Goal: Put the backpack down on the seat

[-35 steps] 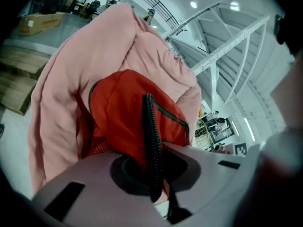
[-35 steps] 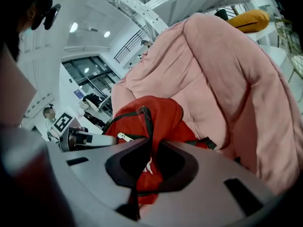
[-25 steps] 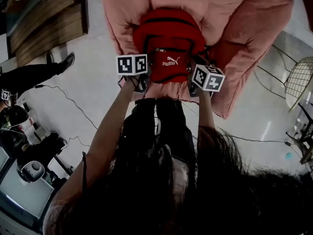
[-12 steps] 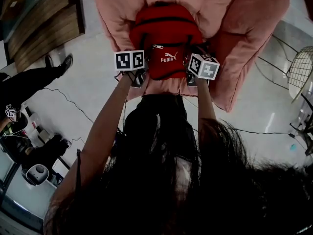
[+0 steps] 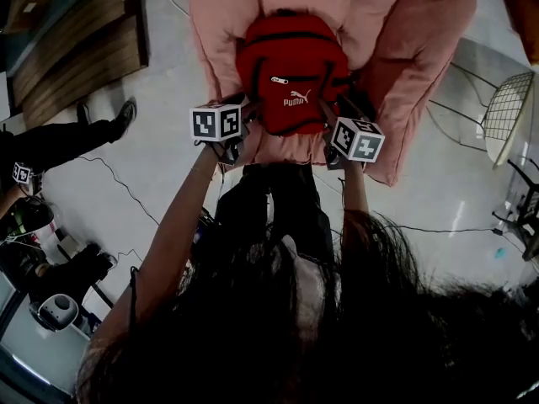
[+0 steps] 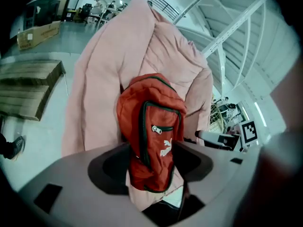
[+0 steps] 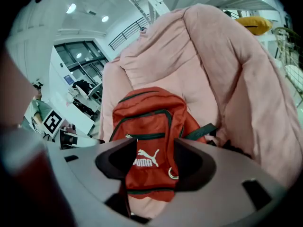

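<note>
The red backpack sits on the pink seat, propped upright against the back cushion with its logo pocket facing the person. Its long axis runs up the seat back, away from both hands.

The left gripper is just beside the bag's lower left corner and the right gripper just beside its lower right corner, so neither hand is clearly nearer. Both point forward and down at the bag from the front edge of the seat.

In the left gripper view the jaws of the left gripper have just been opening and stand wide apart. The backpack shows in the gap between them, lying ahead of the pads and not pinched by them. The right gripper reads the same way: its jaws have just been opening, are spread wide, and the backpack shows beyond them on the seat (whether a pad brushes the fabric cannot be told). Neither gripper holds anything.

The placing looks done, so what remains is probably to draw both hands straight back toward the person, away from the bag. A dark strap trails off the bag's right side, near the right gripper, and could catch there
</note>
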A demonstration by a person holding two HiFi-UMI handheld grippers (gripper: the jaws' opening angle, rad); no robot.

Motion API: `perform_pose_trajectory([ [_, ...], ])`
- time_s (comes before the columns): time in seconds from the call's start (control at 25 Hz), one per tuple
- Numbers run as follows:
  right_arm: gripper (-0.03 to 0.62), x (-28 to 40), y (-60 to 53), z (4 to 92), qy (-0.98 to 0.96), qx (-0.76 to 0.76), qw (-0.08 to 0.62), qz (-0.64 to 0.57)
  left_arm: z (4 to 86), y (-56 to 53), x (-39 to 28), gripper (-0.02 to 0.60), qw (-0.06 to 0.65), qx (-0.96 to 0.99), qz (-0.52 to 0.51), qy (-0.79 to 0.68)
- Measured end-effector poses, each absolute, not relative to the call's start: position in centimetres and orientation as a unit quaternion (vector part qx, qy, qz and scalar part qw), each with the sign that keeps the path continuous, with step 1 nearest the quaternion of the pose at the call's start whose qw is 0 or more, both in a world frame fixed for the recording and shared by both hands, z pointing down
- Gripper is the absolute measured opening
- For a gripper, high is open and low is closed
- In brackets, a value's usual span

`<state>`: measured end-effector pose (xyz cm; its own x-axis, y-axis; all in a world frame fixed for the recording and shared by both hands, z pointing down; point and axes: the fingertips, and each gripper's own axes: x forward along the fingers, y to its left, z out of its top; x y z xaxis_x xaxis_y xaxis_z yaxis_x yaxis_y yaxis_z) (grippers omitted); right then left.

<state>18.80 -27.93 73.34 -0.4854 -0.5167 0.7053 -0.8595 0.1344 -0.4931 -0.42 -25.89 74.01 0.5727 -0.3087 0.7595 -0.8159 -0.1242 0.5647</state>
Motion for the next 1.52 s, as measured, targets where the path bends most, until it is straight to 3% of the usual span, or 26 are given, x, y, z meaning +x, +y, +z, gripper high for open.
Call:
perform_pose_trajectory([
  [0.4,0.233,17.5,-23.3,61.5,-0.765,0.485,0.128,0.403,63.2,-21.3,-2.3,0.268,0.487,0.773,0.162,-0.374],
  [0.84,0.232,10.7,-15.6,50.6,-0.801,0.476,0.041,0.360,52.9,-13.2,-5.6,0.267,0.425,0.831,0.094,-0.346],
  [1.0,0.201,7.8,-12.3,48.3,-0.812,0.474,0.028,0.340,50.8,-9.8,-8.2,0.264,0.375,0.852,0.103,-0.351],
  [1.2,0.133,4.8,-7.7,46.9,-0.818,0.473,0.028,0.326,49.7,-5.4,-11.1,0.216,0.329,0.866,0.119,-0.356],
  [1.4,0.100,2.1,-3.5,46.0,-0.821,0.471,0.033,0.321,49.4,-1.4,-12.3,0.139,0.346,0.872,0.103,-0.331],
  [1.52,0.083,1.4,-1.9,45.8,-0.825,0.464,0.046,0.318,49.7,-0.1,-12.2,0.126,0.358,0.872,0.095,-0.321],
])
